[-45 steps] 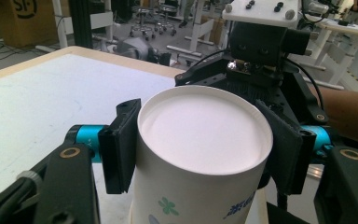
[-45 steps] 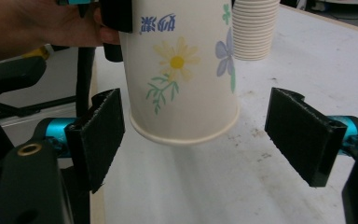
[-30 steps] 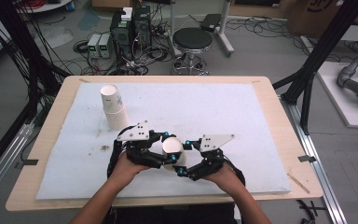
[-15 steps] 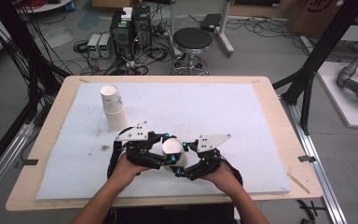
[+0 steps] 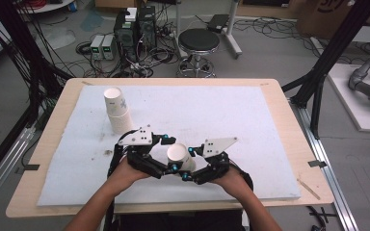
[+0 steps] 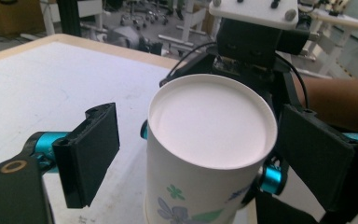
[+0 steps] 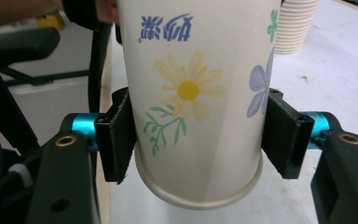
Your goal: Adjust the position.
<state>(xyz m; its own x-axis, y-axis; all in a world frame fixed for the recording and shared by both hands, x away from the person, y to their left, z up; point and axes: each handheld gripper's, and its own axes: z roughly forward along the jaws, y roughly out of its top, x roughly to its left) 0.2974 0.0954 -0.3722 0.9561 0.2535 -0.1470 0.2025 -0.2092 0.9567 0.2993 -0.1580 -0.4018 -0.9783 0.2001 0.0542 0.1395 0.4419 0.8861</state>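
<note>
Two hand-held grippers meet over a white foam mat on a pale wooden table, both at a single white paper cup printed with flowers near the table's front edge. At far left of the mat, a stack of white paper cups leans slightly, well apart from the action. Next comes the left gripper, its black jaws standing wide on either side of the flowered cup: they have just been opening, and in the left gripper view a clear gap shows between each pad and the cup wall, so this gripper has no hold on it. The cup sits between the two tools, turned upside down, its flat white base facing up and its rolled rim at the bottom. To the right, the right gripper has just been closing and now clamps the cup: in the right gripper view both black pads press against the printed wall just above the rim. The person's hands grasp the gripper bodies from the near side, forearms entering from the bottom edge.
</note>
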